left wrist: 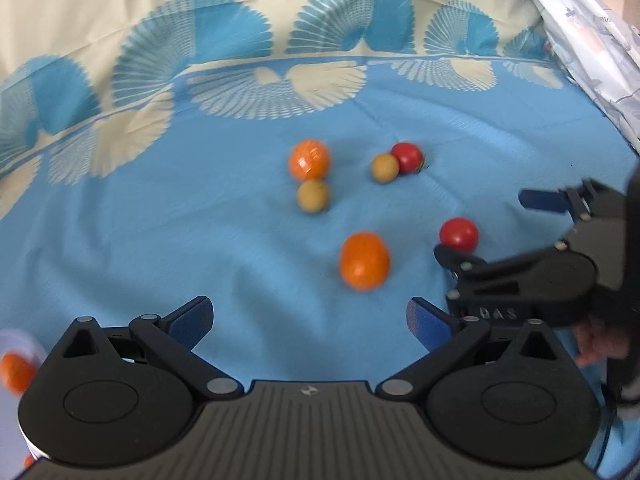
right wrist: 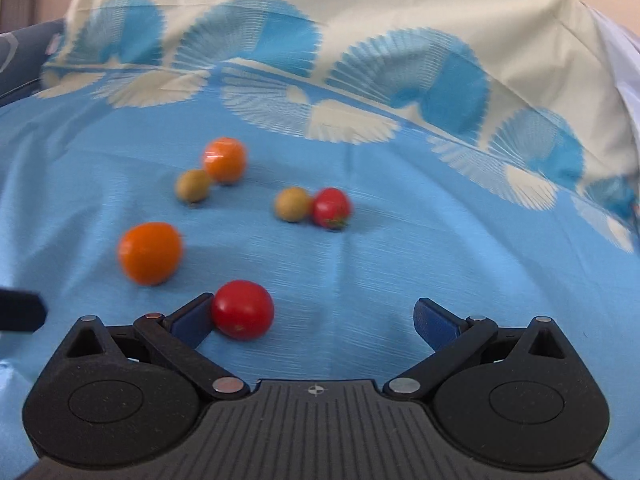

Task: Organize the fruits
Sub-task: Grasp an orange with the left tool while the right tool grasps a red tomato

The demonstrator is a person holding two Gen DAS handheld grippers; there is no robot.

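Several fruits lie on a blue patterned cloth (left wrist: 200, 220). A near orange (left wrist: 364, 261) (right wrist: 150, 253) sits ahead of my open, empty left gripper (left wrist: 310, 320). A far orange (left wrist: 309, 159) (right wrist: 224, 159) touches a tan fruit (left wrist: 313, 196) (right wrist: 193, 186). Another tan fruit (left wrist: 385, 167) (right wrist: 292, 204) touches a far red tomato (left wrist: 407, 157) (right wrist: 331, 207). A near red tomato (left wrist: 459, 235) (right wrist: 243, 309) lies between the fingers of my open right gripper (right wrist: 314, 318) (left wrist: 488, 226), against its left finger (right wrist: 192, 318).
A white container (left wrist: 20, 356) holding an orange fruit (left wrist: 14, 372) shows at the lower left of the left wrist view. A pale patterned fabric (left wrist: 592, 40) rises at the far right. The cream cloth border (right wrist: 360, 8) lies behind the fruits.
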